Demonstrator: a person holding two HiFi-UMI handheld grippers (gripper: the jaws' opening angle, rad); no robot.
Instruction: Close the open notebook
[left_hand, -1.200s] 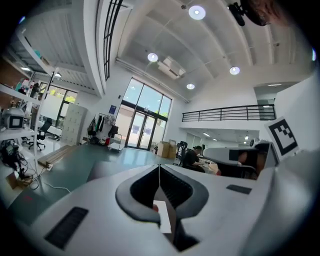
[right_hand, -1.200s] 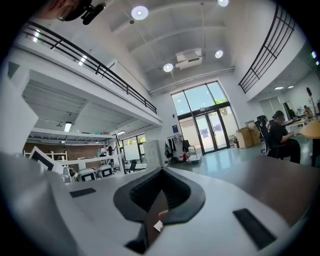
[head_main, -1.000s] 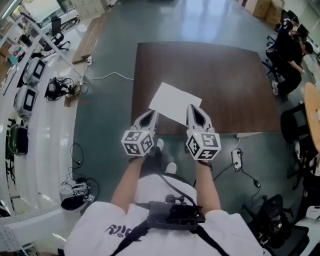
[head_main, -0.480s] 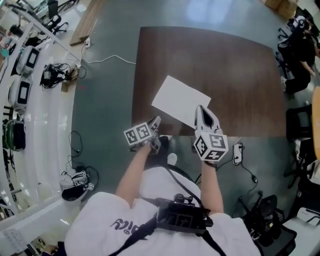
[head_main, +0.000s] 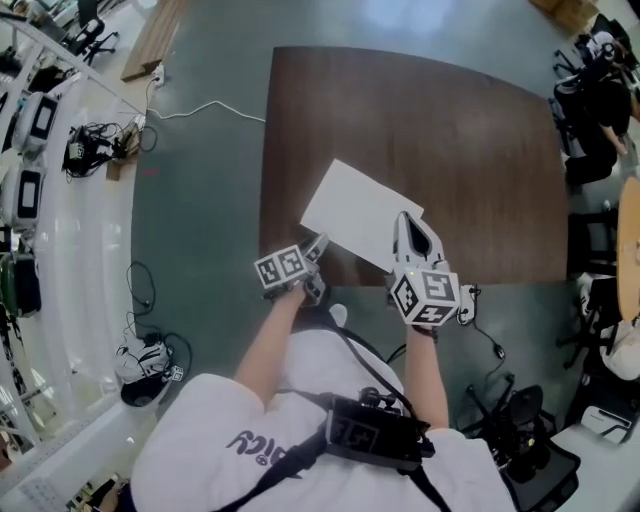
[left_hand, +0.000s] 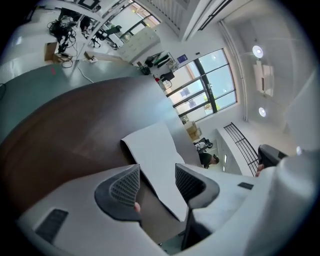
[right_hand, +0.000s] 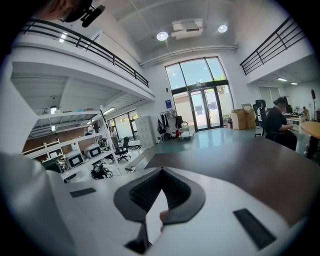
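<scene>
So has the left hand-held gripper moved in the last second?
Yes. The left hand-held gripper dropped toward the table's near edge and rolled; its jaws have just been opening around the notebook's edge.

The notebook (head_main: 360, 212) lies on the worktop (head_main: 470, 130), near its front edge and left of its middle. The left tool (head_main: 318, 246) is just beside the notebook's near-left edge. The right tool (head_main: 408, 222) is over the notebook's near-right edge. On the floor, a power strip (head_main: 466, 303) lies right of the notebook, past the worktop's front edge. A cable tangle (head_main: 90, 150) lies well to the notebook's left.
</scene>
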